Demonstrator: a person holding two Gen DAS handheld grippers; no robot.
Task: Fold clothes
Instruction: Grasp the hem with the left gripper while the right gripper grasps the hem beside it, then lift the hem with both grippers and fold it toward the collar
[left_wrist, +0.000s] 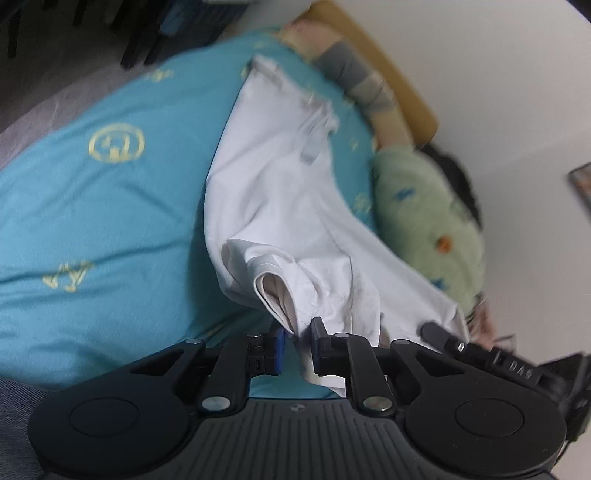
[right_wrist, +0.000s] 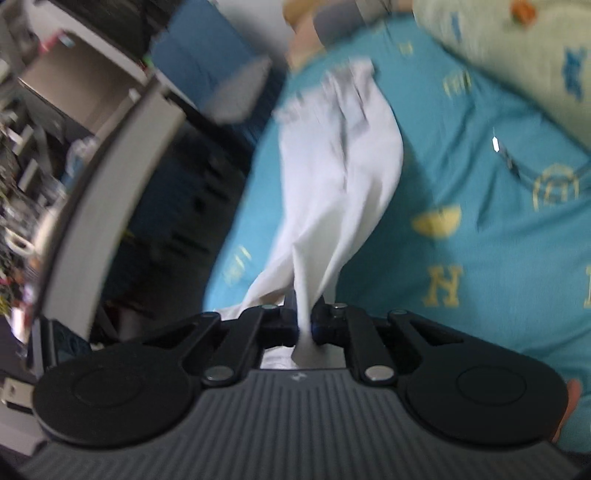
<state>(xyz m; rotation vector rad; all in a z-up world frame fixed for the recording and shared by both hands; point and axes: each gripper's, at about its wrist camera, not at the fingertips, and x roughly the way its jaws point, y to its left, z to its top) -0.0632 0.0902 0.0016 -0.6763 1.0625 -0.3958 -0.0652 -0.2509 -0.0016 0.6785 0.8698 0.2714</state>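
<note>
A white garment (left_wrist: 280, 192) hangs stretched above a teal bedspread (left_wrist: 92, 206) with gold prints. My left gripper (left_wrist: 298, 330) is shut on a bunched sleeve or corner of it at the near end. The right gripper's black fingers (left_wrist: 436, 334) show at the garment's right corner in the left wrist view. In the right wrist view my right gripper (right_wrist: 304, 319) is shut on a pinch of the same white garment (right_wrist: 340, 184), which trails away over the teal bedspread (right_wrist: 461, 240). The far end of the cloth is blurred.
A green patterned pillow (left_wrist: 432, 221) lies at the bed's right, with a grey and peach bolster (left_wrist: 354, 74) and a wooden headboard (left_wrist: 391, 70) by the white wall. Left of the bed stand a grey desk edge (right_wrist: 118, 199) and dark furniture (right_wrist: 177, 229).
</note>
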